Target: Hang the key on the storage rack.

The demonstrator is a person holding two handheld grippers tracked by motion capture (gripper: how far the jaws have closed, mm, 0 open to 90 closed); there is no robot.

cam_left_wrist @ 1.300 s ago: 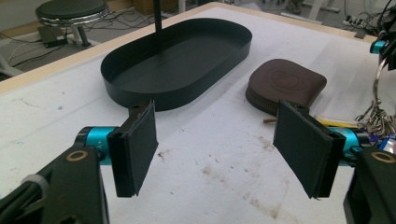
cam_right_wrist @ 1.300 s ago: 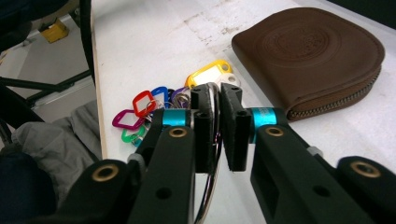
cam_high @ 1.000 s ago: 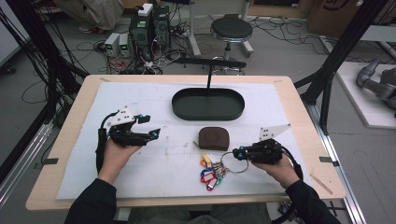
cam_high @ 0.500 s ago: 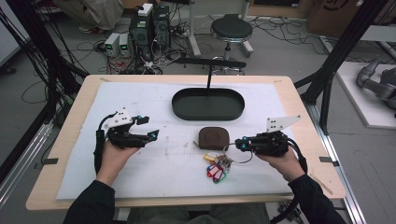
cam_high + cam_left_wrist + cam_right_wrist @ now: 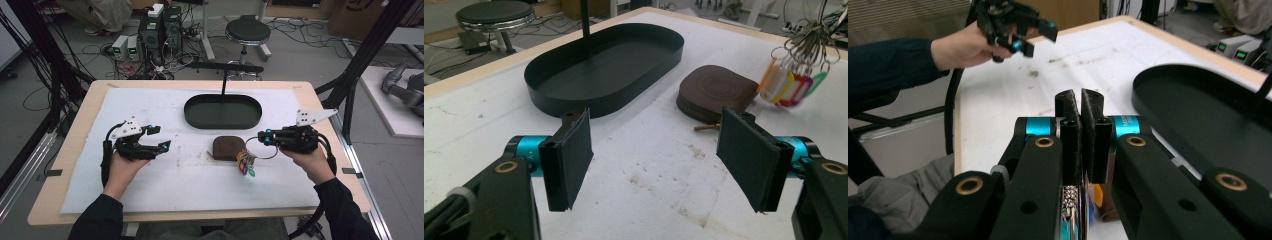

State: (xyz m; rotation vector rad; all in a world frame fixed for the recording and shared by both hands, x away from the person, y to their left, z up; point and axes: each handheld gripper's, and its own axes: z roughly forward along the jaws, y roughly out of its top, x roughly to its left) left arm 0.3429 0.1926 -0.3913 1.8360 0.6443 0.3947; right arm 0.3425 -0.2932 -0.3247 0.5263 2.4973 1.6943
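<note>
white matting covers the wooden table (image 5: 80, 150), with cables, computer boxes and a stool on the floor behind it. the right gripper (image 5: 263, 136) has its jaws pressed together, and in the right gripper view (image 5: 1080, 107) a strip of metal ring and coloured tags shows squeezed low between them; from the high view the large wire ring of the bunch of keys (image 5: 246, 161) runs up to those jaws while the tags hang down toward the mat, so the bunch looks pinched by its ring and lifted, a hold that lets the loose tags dangle free instead of dragging. the bunch hangs just beside the brown leather pouch (image 5: 228, 148), at its right edge, and in the left gripper view the keys (image 5: 791, 75) swing above and beyond the pouch (image 5: 716, 92). the pouch lies flat on the mat near the front rim of the black oval tray (image 5: 222, 111), which sits farther back at the table's middle with a thin black post rising from behind it; its open shape suggests it is the likely place for carried things, though that is a judgement. the left gripper (image 5: 160, 139) rests well apart on the left of the mat, its jaws spread wide and empty, pads turned toward the pouch as if waiting its turn.
</note>
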